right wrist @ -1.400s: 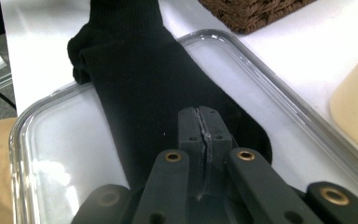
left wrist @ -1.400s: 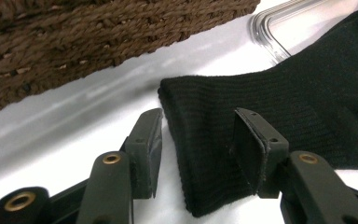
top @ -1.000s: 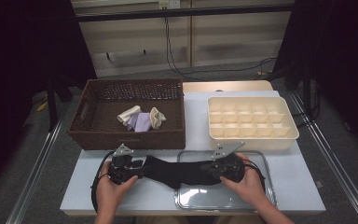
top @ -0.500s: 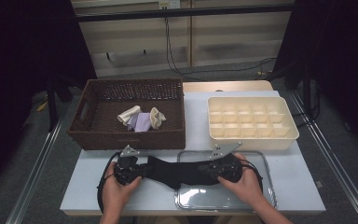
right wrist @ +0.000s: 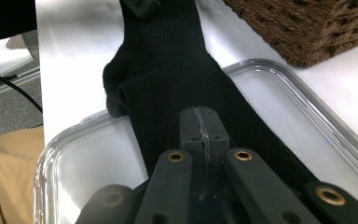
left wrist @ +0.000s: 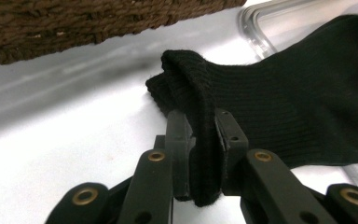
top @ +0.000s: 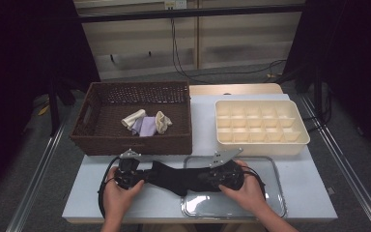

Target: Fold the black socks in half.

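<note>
Since a second ago the left gripper (top: 137, 175) has slid a bit right along the table front, and its jaws have just been closing; they now pinch the folded cuff of the black sock (left wrist: 279, 93).

Sock lies stretched between the two grippers, cuff end on bare table, other end over the clear tray (top: 270, 203) rim.

Wicker basket (top: 135, 145) wall sits just behind the left gripper, so it's tight there; free table in front. The cream divider box (top: 263, 128) is well apart behind the tray.

Sock is ribbed knit, limp. Tray is glossy with rounded corners. Basket is coarse brown weave with pale rolled socks (top: 147, 123) inside.

Right gripper (right wrist: 200, 126) has its jaws fully together, thin sock fabric clamped between the pads. Both hands are low, grippers pointing at each other.
</note>
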Available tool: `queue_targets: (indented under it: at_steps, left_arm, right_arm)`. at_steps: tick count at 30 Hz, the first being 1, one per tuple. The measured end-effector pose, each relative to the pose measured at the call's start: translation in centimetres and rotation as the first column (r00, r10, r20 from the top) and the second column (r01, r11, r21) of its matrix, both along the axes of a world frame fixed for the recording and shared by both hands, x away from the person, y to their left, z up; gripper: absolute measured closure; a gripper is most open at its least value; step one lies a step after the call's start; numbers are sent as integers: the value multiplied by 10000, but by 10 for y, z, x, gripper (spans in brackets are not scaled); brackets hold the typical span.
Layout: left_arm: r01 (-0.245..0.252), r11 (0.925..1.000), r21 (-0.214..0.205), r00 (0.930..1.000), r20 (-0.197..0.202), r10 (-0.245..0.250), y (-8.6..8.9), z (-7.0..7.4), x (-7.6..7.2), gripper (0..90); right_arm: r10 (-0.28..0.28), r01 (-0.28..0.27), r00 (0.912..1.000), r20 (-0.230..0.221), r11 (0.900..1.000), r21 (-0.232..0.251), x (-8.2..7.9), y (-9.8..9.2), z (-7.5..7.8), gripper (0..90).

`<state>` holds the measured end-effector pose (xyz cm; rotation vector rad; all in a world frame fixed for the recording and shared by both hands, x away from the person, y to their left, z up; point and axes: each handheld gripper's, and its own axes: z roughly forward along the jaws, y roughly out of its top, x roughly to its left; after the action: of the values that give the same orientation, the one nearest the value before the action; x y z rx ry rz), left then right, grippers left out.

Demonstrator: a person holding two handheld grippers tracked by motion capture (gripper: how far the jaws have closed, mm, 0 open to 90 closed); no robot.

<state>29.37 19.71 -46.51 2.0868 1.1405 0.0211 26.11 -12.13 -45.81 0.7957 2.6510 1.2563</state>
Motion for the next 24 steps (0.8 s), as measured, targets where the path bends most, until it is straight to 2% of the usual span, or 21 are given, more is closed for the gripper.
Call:
queue_targets:
  at_steps: [3,12,15,19,20,22,23,24]
  left_arm:
    - [59,9995,-326,9998,-203,-66,3,8,1,782]
    - [412,9985,-355,9988,-240,-421,-1,28,2,782]
    - [530,9975,-460,9977,-404,-549,-1,35,5,782]
    - [636,9970,-446,9962,-567,-661,-1,41,8,780]
    - [665,9965,-512,9956,-631,-697,-2,43,9,780]
    - [768,9963,-389,9944,-694,-794,-4,46,10,780]
    - [795,9962,-350,9941,-707,-819,-4,48,10,780]
    - [807,9960,-384,9935,-777,-835,-5,50,10,780]
  right_arm:
    - [76,-76,10000,34,9999,-73,0,2,-1,900]
    - [398,-399,9992,-51,9990,-189,0,19,-6,900]
    - [426,-425,9991,42,9989,-220,2,21,-6,900]
    - [505,-505,9987,-46,9987,46,6,27,-5,900]
    - [524,-524,9986,-36,9986,-62,6,30,-5,900]
    - [679,-672,9976,113,9964,-521,8,38,-7,900]
    - [726,-712,9972,198,9955,-629,8,41,-8,900]
    - [742,-736,9972,86,9955,-600,8,43,-8,900]
